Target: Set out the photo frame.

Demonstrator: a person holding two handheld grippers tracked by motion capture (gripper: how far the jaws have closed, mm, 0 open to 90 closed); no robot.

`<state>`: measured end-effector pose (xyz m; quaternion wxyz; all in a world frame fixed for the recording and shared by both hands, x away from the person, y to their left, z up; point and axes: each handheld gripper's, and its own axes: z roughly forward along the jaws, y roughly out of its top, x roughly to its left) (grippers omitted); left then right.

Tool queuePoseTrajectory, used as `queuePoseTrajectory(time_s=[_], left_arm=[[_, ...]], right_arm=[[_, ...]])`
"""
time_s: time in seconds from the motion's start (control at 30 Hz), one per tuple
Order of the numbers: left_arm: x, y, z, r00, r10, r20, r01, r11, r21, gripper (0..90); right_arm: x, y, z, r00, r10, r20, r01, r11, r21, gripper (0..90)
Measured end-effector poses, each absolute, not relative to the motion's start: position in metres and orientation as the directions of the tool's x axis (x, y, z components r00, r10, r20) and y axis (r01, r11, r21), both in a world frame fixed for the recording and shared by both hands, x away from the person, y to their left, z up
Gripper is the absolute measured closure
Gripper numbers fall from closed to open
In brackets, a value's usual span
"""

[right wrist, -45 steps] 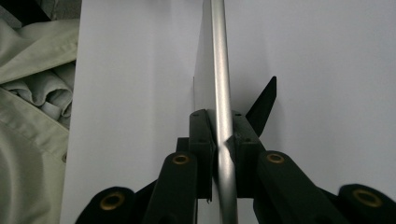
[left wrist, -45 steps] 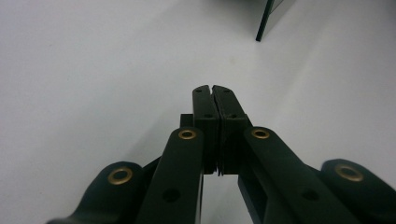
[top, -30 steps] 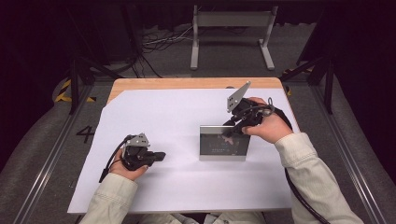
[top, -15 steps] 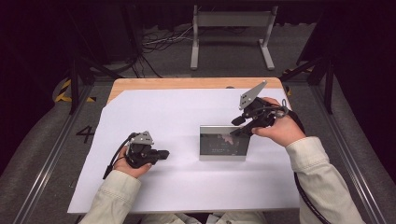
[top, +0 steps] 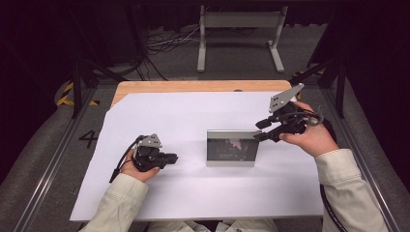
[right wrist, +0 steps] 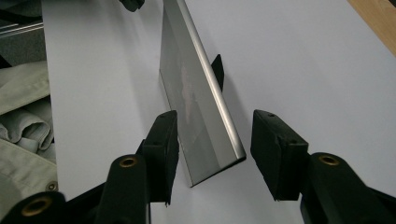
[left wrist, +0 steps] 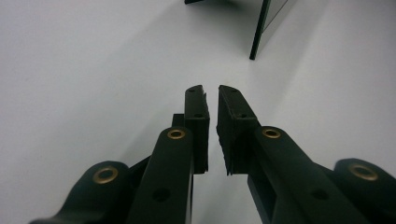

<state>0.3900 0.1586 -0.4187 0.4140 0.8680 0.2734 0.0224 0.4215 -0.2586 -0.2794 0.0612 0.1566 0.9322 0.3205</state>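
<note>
My right claw is hovering just off the right end of the silver picture frame — released, its jaws standing apart with nothing pressed between them. In the right gripper view the frame's metal edge is running up between my two black jaws, and neither pad is touching it. The frame is standing upright on the white sheet near the middle of the counter, its glass face turned toward me and a dark prop sticking out behind it.

My left claw is resting low on the sheet, well to the left of the frame and pointing toward it. Its jaws have just been opening — in the left gripper view a narrow slit is showing between the pads, with nothing in it, and the frame's dark edge is sitting farther off.
</note>
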Motion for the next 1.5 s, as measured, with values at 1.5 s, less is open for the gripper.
queuePoseTrajectory(time_s=[1.5], left_arm=[[0.393, 0.172, -0.416, 0.825, 0.536, -0.181, 0.466, -0.464, 0.753, 81.5]], right_arm=[[0.404, -0.347, -0.310, -0.832, 0.554, 0.037, 0.431, 0.604, 0.670, 46.3]])
